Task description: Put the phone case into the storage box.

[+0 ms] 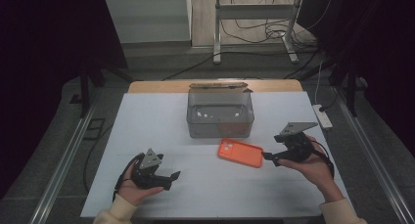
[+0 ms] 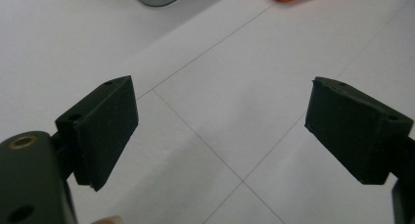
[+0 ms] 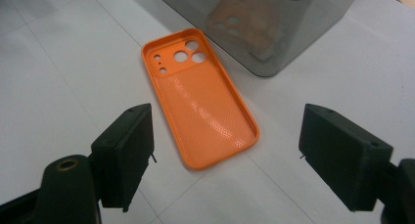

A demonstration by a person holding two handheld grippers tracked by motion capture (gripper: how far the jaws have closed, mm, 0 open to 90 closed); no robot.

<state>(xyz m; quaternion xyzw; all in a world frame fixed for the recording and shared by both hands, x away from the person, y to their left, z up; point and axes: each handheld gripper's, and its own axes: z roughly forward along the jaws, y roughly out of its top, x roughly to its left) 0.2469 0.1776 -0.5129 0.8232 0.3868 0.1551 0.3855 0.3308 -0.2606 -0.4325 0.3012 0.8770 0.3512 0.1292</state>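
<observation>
Lying flat, orange phone case (image 3: 200, 97), both hand-held grippers released, box contents unclear

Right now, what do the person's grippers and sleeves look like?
Both are black. The left gripper and right gripper each carry a grey three-cornered plate on top and end in two blocky black jaws. A brass-coloured ring sits near one jaw. A black cable trails from each. The sleeves are cream-coloured.
</observation>
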